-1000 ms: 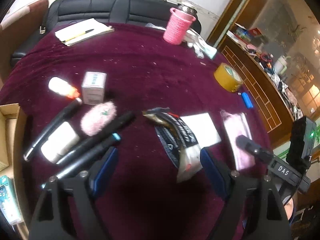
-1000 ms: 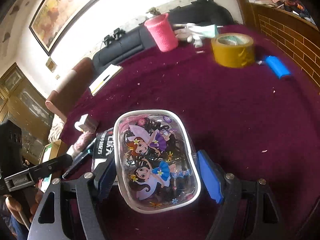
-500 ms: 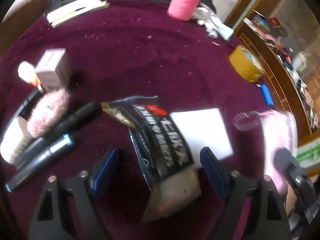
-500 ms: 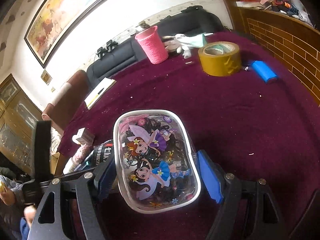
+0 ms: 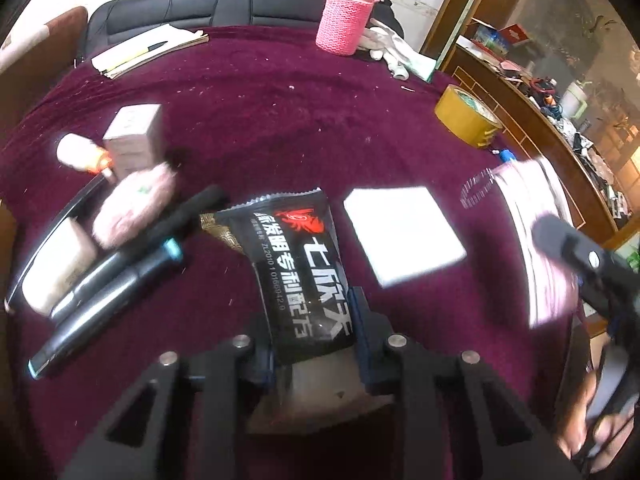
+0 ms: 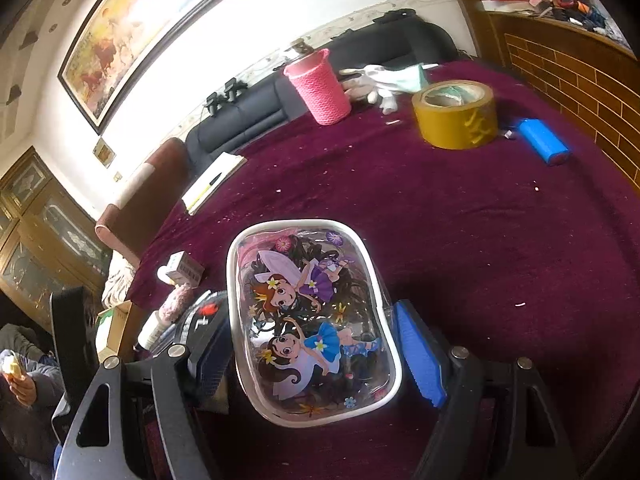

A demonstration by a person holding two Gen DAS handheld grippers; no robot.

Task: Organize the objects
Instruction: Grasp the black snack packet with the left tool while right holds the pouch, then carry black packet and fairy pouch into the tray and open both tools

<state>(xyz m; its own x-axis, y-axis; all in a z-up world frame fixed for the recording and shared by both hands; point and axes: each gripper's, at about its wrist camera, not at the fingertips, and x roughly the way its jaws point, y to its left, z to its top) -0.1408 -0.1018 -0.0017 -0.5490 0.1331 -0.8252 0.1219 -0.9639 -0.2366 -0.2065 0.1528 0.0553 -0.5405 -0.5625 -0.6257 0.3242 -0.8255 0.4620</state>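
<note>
Left claw (image 5: pixel 314 334) is clamped on the near end of a black snack packet (image 5: pixel 298 264), 1 blue pad against each long edge, and the rest of the packet sticks out ahead of the fingers over the dark red table (image 5: pixel 260 120). Right claw (image 6: pixel 320 356) is pressed against both sides of a clear cartoon pouch (image 6: pixel 310 316), which stands out in front of it with the printed face up toward the camera.

The step in hand looks like carrying the packet to the pouch. To do it well, the left grip should stay firm but not crush the soft packet, and the packet's free end should lead, since it is floppy and could fold under. I cannot tell from either view whether the pouch mouth is open or which way it faces, so that needs checking before the 2 meet.

Left of the left claw lie 2 dark pens (image 5: pixel 120 264), a pink fluffy thing (image 5: pixel 136 204) and a small box (image 5: pixel 134 136); a white card (image 5: pixel 402 234) lies just right of the packet.

The left claw points forward and down at the table, fairly level. The right claw is tilted up more, showing the far wall, with the yellow tape roll (image 6: pixel 456 114) well ahead on its right.
</note>
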